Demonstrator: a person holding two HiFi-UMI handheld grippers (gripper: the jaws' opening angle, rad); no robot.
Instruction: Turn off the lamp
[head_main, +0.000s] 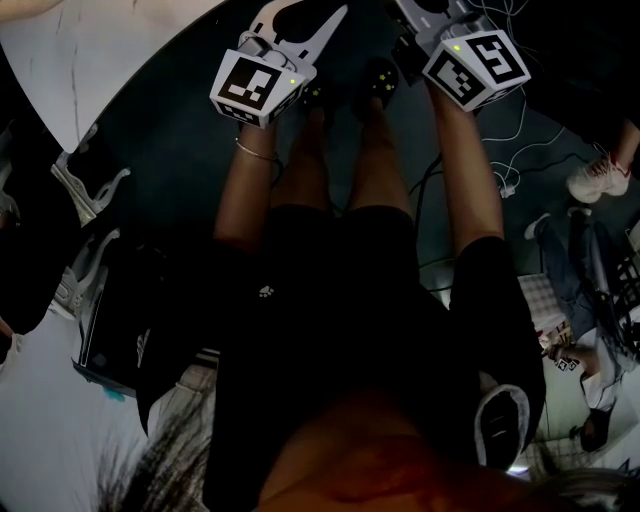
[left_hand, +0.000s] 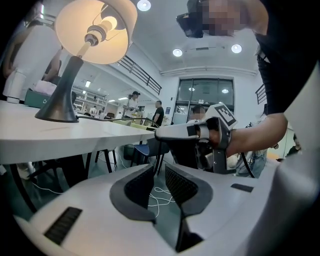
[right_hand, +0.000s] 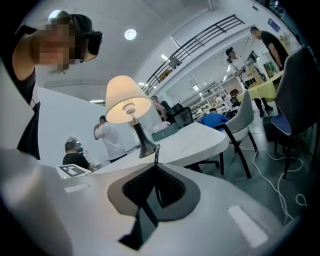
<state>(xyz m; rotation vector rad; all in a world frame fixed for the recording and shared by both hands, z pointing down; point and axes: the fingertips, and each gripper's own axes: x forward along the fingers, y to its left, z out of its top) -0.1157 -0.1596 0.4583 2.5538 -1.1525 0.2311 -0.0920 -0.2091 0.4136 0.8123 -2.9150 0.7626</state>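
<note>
Lamp (right_hand: 128, 102), one, lit, on one table (left_hand: 75, 137); left gripper (left_hand: 159, 169), right gripper (right_hand: 156, 156) empty.

The head view is very dim, nearly black across its lower half; only the pale tabletop (head_main: 90, 50) at upper left catches light. Both gripper views are bright under round ceiling lights (left_hand: 177, 52) and the glowing lamp (left_hand: 95, 25), with fisheye bending and dark corners.

I see lamp (left_hand: 75, 62) shade matt cream, cloth-like; base smooth grey metal. Table (left_hand: 70, 137) top white, smooth. Left gripper (left_hand: 159, 175) shell matt white plastic, pads (left_hand: 180, 185) dark, ribbed.
</note>
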